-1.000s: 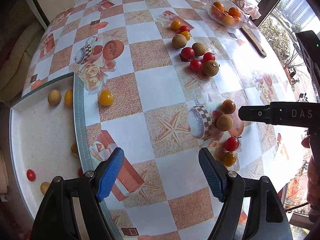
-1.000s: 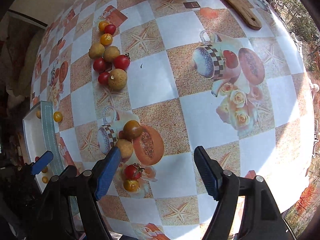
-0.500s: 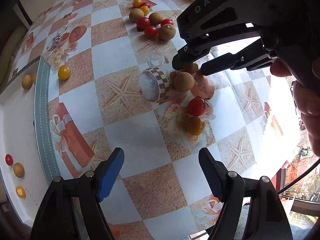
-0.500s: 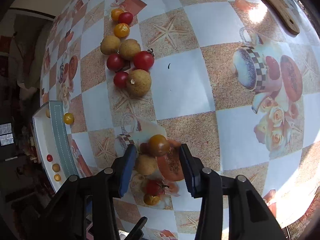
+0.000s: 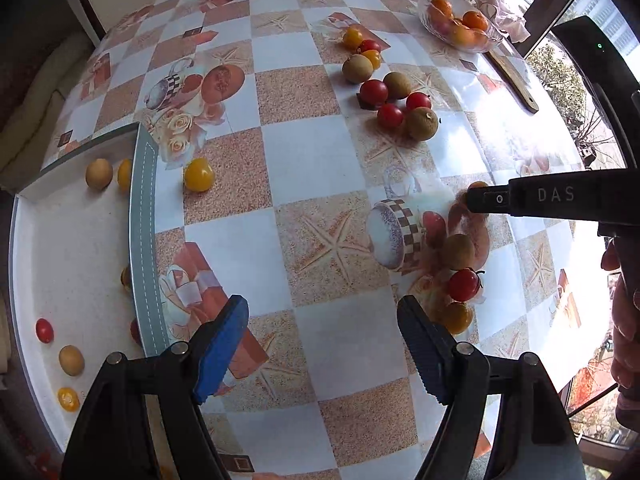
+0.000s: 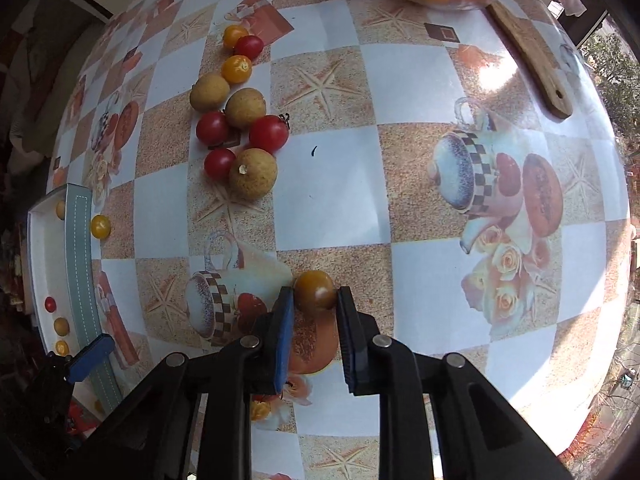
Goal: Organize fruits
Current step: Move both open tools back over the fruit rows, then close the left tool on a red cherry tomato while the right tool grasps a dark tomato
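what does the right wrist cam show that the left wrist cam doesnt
Only the right wrist view shows the right hand-held gripper closed around the brownish-orange tomato, pads on both sides of it.

Only the left wrist view shows the open left hand-held gripper and the longan, red tomato and orange tomato in a row nearest it.

Both show the white tray, the lone yellow tomato beside it and the glass bowl of oranges.

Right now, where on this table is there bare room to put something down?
Free: the squares between the lone yellow tomato by the white tray and the red-and-brown fruit cluster. Crowded: around the right gripper, whose fingers flank a brownish tomato.
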`<state>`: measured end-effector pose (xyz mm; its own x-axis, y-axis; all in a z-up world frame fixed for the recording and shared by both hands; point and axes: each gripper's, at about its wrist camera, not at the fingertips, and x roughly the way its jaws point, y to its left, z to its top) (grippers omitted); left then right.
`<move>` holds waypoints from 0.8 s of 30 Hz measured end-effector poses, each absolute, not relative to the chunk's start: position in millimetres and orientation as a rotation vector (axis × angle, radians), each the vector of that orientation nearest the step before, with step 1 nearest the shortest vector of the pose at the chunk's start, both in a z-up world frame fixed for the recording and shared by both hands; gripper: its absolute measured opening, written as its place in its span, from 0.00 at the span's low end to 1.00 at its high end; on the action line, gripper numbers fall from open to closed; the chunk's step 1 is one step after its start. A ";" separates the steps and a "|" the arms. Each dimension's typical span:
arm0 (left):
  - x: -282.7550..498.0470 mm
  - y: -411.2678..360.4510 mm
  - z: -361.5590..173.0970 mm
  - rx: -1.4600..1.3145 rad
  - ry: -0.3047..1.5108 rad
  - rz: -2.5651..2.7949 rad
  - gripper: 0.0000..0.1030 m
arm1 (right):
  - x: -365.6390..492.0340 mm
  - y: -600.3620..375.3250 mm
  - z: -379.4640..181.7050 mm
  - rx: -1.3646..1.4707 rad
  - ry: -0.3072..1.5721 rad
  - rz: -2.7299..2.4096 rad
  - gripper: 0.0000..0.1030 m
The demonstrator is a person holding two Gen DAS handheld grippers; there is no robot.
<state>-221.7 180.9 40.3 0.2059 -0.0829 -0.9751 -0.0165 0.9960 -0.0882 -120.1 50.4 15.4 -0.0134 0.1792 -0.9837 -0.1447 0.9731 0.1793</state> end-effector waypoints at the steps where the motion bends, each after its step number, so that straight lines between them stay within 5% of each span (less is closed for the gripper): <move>1: -214.7 182.1 41.7 -0.087 1.355 -0.043 0.76 | -119.1 45.6 16.3 0.047 1.555 0.256 0.22; 24: -89.0 134.3 8.1 0.000 1.328 -0.055 0.73 | -106.4 -15.5 15.1 0.168 1.533 0.200 0.22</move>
